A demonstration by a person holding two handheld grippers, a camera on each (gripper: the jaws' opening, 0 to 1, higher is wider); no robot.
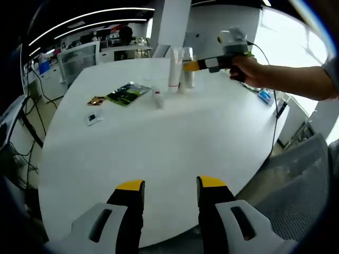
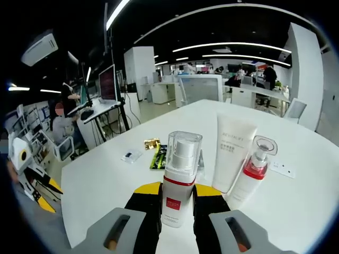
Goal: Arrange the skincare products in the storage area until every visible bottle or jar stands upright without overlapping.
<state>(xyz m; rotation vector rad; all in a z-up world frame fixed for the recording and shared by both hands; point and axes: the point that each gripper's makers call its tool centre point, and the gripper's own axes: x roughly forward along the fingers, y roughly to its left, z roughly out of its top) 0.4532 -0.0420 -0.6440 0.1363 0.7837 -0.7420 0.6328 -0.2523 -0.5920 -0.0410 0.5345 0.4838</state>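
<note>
Gripping the pump bottle (image 2: 180,180) low on its body, the right tool (image 2: 177,203) holds it upright at the far tabletop (image 2: 106,180), beside the white tube (image 2: 232,153). Rigid, light, probably slick plastic; hold below the cap. The left tool (image 1: 169,185) hangs open.

The round white table (image 2: 318,174) has a smooth, faintly glossy top. The white pump bottle with a red band (image 2: 179,182) looks like matt plastic under a clear, glossy plastic cap. The tall white squeeze tube (image 2: 231,151) is smooth matt plastic. The red-bodied bottle (image 2: 252,172) carries a clear shiny cap. The flat green packet (image 1: 127,93) looks like glossy printed foil or film.
</note>
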